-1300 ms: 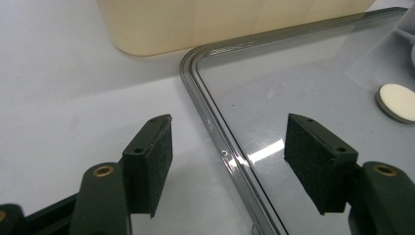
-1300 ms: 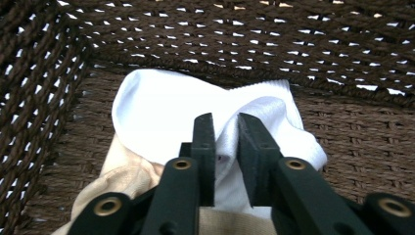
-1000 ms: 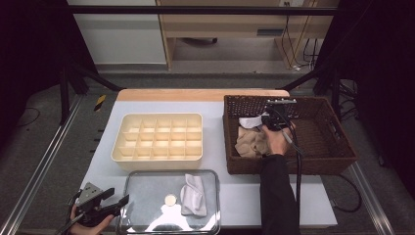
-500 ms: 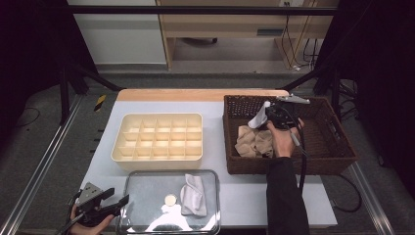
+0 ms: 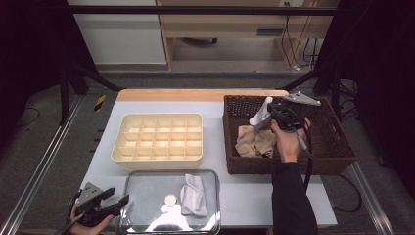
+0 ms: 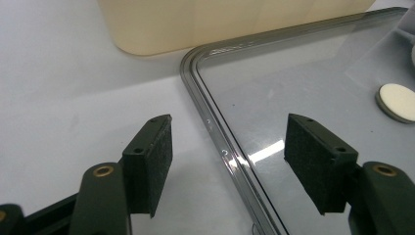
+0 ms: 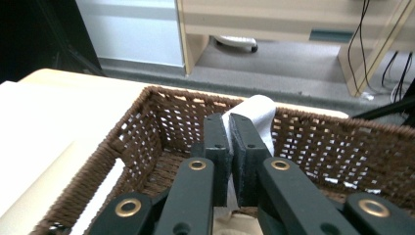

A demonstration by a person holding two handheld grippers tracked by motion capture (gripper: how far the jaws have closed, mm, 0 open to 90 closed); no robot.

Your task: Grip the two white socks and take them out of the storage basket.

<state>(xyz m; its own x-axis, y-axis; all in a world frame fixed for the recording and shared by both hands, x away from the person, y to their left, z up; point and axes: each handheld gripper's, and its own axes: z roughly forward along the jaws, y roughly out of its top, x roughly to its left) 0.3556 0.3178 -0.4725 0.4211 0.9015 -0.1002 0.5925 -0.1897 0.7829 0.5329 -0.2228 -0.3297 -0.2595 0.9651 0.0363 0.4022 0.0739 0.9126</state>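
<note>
My right gripper (image 5: 270, 113) (image 7: 229, 142) is shut on a white cloth (image 5: 261, 114) (image 7: 258, 115), lifted over the brown wicker basket (image 5: 337, 161) (image 7: 147, 122). The cloth hangs from the jaws above a beige cloth pile (image 5: 255, 142) on the basket floor. At the near left corner of the table my left gripper (image 5: 117, 203) (image 6: 227, 161) stands open, its jaws straddling the rim of a clear tray (image 5: 132, 196) (image 6: 215, 127). In that tray lie a folded white cloth (image 5: 192, 194) and a small white disc (image 5: 170, 199) (image 6: 399, 100).
A cream divided organiser box (image 5: 157, 137) (image 6: 220, 22) stands mid-table, just beyond the tray. The grey tabletop (image 5: 244, 191) lies bare between tray and basket. A wooden strip (image 5: 195, 94) runs along the far edge. Metal rails flank the table.
The right gripper has risen from the beige pile with the white cloth in its jaws. The left gripper has stayed at the tray corner.
</note>
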